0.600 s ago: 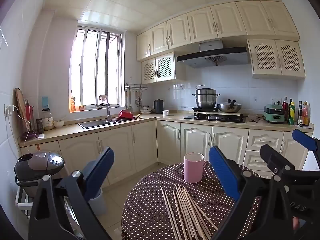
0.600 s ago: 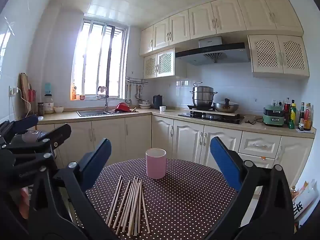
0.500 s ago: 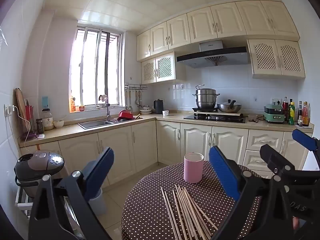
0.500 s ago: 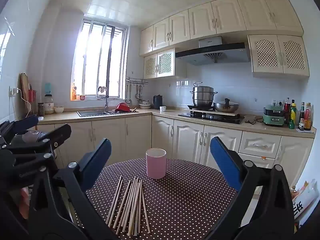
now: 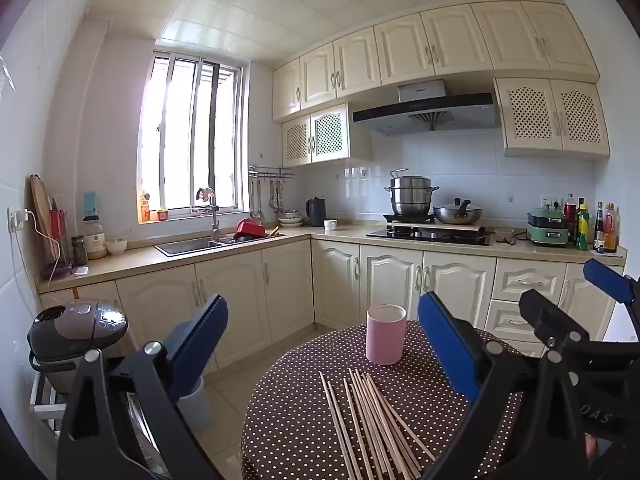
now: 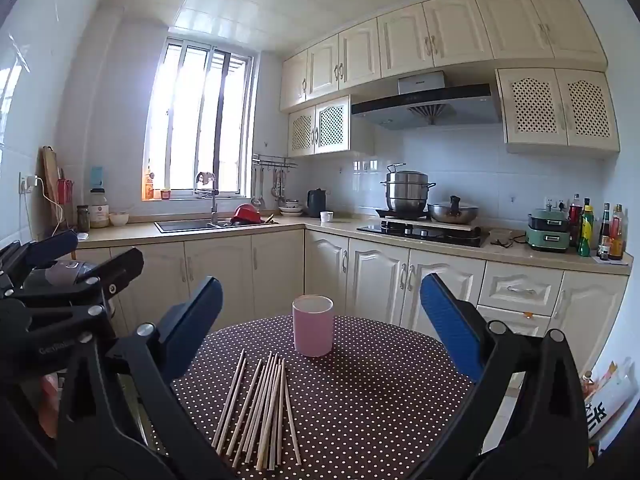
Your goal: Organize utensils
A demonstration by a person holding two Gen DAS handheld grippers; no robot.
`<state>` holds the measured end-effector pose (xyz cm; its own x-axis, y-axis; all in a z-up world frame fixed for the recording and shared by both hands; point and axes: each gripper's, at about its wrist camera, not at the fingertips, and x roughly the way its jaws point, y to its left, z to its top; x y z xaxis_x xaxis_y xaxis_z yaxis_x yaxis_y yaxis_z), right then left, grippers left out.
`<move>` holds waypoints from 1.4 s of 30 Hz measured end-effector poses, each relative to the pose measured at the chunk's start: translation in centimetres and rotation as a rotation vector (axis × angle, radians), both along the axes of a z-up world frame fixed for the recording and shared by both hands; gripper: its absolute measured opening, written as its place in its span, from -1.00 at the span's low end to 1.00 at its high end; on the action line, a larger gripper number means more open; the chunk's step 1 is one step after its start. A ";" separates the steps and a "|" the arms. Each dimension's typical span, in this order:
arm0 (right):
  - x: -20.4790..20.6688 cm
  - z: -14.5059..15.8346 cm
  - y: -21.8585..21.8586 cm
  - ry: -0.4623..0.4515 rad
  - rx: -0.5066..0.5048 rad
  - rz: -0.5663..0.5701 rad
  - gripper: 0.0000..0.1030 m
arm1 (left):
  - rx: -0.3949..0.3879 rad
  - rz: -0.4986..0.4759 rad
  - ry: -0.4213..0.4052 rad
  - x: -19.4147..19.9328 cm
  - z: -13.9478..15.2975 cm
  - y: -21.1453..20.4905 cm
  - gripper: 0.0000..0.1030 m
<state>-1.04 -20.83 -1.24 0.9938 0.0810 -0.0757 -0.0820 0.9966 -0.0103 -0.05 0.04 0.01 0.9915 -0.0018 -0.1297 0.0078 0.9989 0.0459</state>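
Observation:
Several wooden chopsticks point(image 5: 372, 420) point(image 6: 260, 404) lie side by side on a round table with a brown dotted cloth point(image 5: 296, 412) point(image 6: 368, 392). Behind them stands an upright pink cup point(image 5: 386, 339) point(image 6: 313, 330). My left gripper point(image 5: 322, 346) hovers open over the table's left edge, nothing between its blue pads. My right gripper point(image 6: 320, 324) is open too, held level before the cup and above the chopsticks, touching neither. Each gripper shows at the side of the other's view: the right gripper point(image 5: 568, 300) and the left gripper point(image 6: 60, 264).
Cream kitchen cabinets point(image 6: 376, 280) and a counter run behind the table, with a sink point(image 5: 188, 246), a stove with steel pots point(image 5: 412, 200) and bottles point(image 6: 600, 232) at right. A rice cooker point(image 5: 76, 330) stands left of the table, a grey bin point(image 5: 196, 404) below it.

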 end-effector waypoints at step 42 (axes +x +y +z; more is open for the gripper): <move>3.5 -1.6 1.2 0.076 -0.009 -0.016 0.88 | 0.019 0.014 0.093 4.2 -2.2 0.3 0.83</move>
